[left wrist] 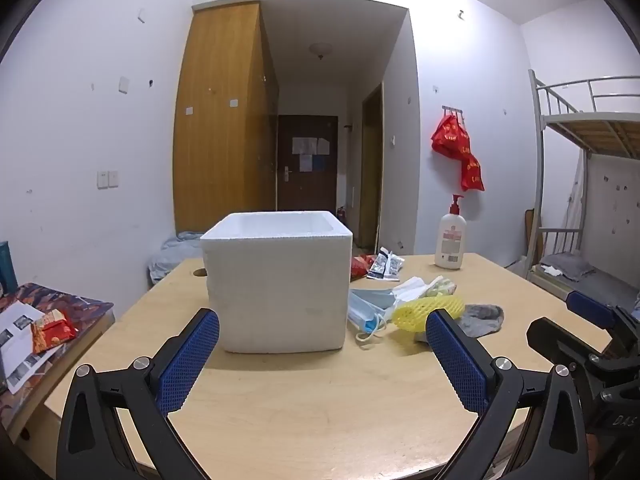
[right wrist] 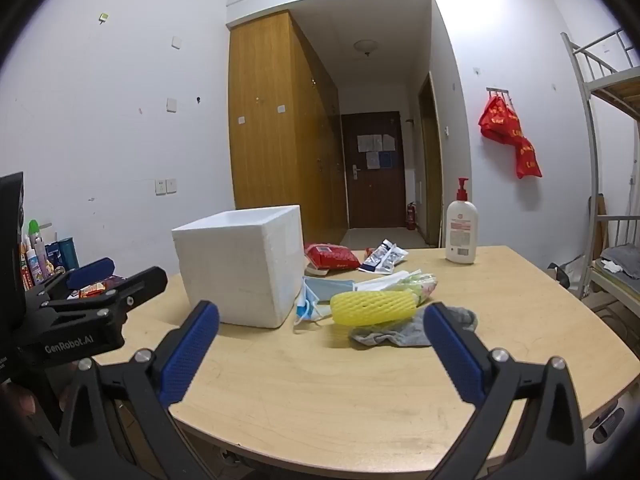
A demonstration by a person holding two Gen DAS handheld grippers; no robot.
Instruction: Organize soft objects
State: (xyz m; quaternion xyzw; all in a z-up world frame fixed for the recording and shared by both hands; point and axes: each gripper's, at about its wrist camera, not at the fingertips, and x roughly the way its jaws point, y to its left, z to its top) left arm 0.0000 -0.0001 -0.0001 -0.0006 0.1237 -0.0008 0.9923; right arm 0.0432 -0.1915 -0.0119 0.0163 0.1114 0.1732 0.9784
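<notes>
The inside of the white foam box (left wrist: 276,280) cannot be seen from either wrist view, only its rim and walls at the centre of the frame; in the left view the box hides most of the red packet (right wrist: 331,257) behind it, which shows fully only in the right view; the soft things lie in a loose heap just right of the box on the wooden table (left wrist: 320,400): a blue face mask (left wrist: 366,312) touching the box's lower right corner, a yellow foam net sleeve (right wrist: 374,307) resting partly on a grey sock (right wrist: 404,334), and crumpled white and pale wrapping (right wrist: 404,280) behind, its contents hard to make out; foil sachets (right wrist: 384,258) and a pump lotion bottle (right wrist: 461,232) stand further back, upper right of the heap; the left gripper (left wrist: 322,334) is spread wide and holds nothing, its blue pads (left wrist: 192,356) framing the box; the right gripper (right wrist: 320,328) is likewise wide apart and empty, near the sock; bottles (right wrist: 36,252) crowd the right view's left edge.
</notes>
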